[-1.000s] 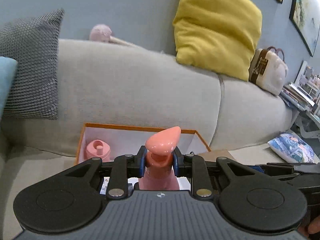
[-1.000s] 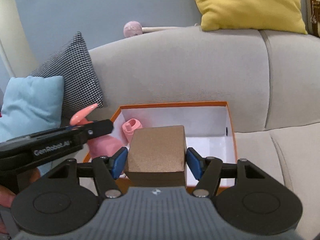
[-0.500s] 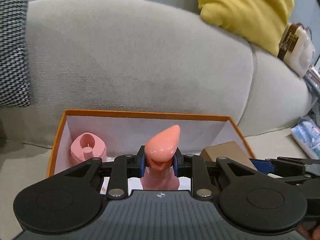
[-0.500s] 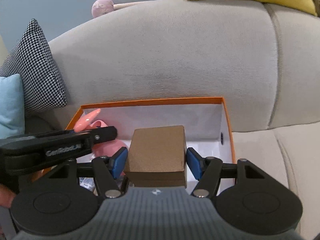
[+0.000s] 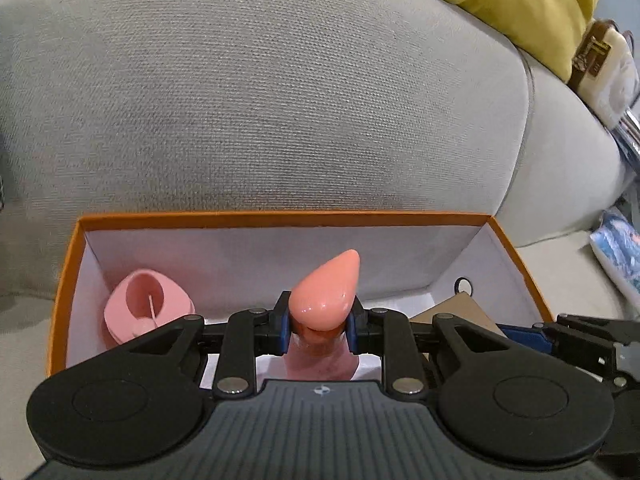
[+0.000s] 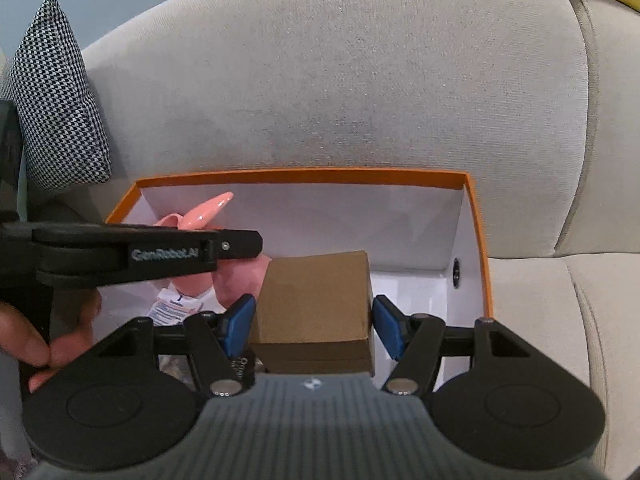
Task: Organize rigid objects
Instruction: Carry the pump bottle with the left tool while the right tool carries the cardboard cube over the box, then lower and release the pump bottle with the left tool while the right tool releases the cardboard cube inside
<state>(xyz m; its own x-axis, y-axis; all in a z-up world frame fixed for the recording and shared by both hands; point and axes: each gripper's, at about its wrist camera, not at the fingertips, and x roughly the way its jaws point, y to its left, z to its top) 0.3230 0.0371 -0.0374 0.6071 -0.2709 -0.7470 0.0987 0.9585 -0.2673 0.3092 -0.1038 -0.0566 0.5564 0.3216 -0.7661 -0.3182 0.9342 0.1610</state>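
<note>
An open orange box with a white inside (image 5: 280, 218) (image 6: 478, 240) stands on the grey sofa seat. My left gripper (image 5: 318, 326) is shut on the neck of a pink pump bottle (image 5: 324, 288), held inside the box on its left side; the bottle also shows in the right wrist view (image 6: 206, 210). A second pink container (image 5: 146, 304) stands in the box's left corner. My right gripper (image 6: 312, 320) is shut on a brown cardboard box (image 6: 316, 300) and holds it inside the orange box, just right of the bottle. The cardboard box's corner shows in the left wrist view (image 5: 460, 312).
The grey sofa backrest (image 5: 260, 100) rises right behind the box. A houndstooth cushion (image 6: 56, 100) leans at the left, a yellow cushion (image 5: 516, 4) and a cream handbag (image 5: 604, 68) at the upper right. A labelled packet (image 6: 172, 304) lies on the box floor.
Both grippers have moved forward and down into the orange box, carrying the pink bottle and the cardboard box. The box now fills more of both views.
</note>
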